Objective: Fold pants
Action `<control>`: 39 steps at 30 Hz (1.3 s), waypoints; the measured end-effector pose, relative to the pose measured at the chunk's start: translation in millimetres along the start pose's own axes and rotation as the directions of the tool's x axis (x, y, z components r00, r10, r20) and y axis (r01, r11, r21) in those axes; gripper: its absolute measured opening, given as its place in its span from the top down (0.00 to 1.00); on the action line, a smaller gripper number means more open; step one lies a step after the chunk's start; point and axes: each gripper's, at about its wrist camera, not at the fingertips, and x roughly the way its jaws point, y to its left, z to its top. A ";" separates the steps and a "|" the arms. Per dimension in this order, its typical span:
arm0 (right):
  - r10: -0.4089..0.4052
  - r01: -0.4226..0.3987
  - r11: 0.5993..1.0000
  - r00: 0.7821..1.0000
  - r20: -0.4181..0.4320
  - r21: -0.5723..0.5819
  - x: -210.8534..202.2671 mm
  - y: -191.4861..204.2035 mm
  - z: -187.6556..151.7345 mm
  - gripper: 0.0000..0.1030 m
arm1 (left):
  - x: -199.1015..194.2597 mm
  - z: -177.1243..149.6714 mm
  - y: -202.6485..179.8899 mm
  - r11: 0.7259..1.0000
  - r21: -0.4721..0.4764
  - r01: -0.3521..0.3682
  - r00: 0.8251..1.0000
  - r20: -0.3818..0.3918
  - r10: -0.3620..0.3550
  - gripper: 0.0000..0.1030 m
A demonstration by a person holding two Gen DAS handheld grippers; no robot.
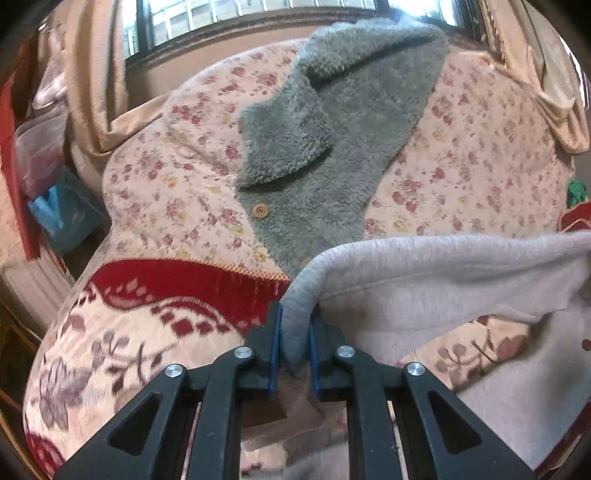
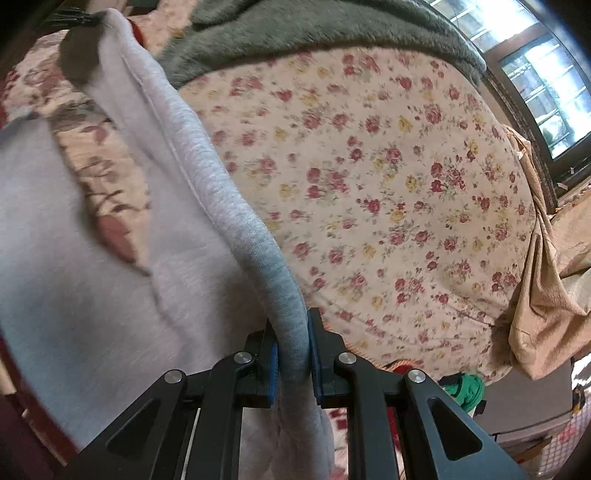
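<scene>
Floral bed: both grippers pinch pants, no writing.

A bed fills the room, covered by a cream quilt with small red and yellow roses; nearer the camera a red-and-cream blanket lies over it; a grey fleece jacket rests on the quilt toward the window; daylight glares through the barred window behind the bed; tan curtains hang at both sides; plastic bags crowd the bed's left side.
</scene>
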 end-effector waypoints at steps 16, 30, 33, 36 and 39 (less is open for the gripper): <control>0.304 -0.319 0.940 0.944 -0.126 -0.121 -31.5 147.3 -111.9 0.87 | -63.6 -199.8 2.0 0.978 -0.188 0.089 0.990 -0.089 -0.107 0.87; 0.410 -0.425 0.901 0.898 -0.157 -0.081 -16.2 173.8 -157.0 0.78 | -93.4 -243.6 20.9 0.867 -0.458 0.198 0.978 0.034 -0.206 0.01; 0.480 -0.485 0.875 0.868 -0.129 -0.002 -26.7 157.8 -148.6 0.61 | -103.3 -246.3 14.3 0.848 -0.500 0.178 0.982 0.037 -0.184 0.01; 0.604 -0.601 0.796 0.797 -0.023 0.070 -43.5 149.8 -134.8 0.39 | -110.9 -251.0 11.4 0.762 -0.610 0.218 0.975 0.094 -0.203 0.00; 0.719 -0.722 0.684 0.691 0.071 0.108 -53.0 153.6 -111.9 0.34 | -102.5 -256.3 11.3 0.618 -0.744 0.255 0.962 0.133 -0.237 0.00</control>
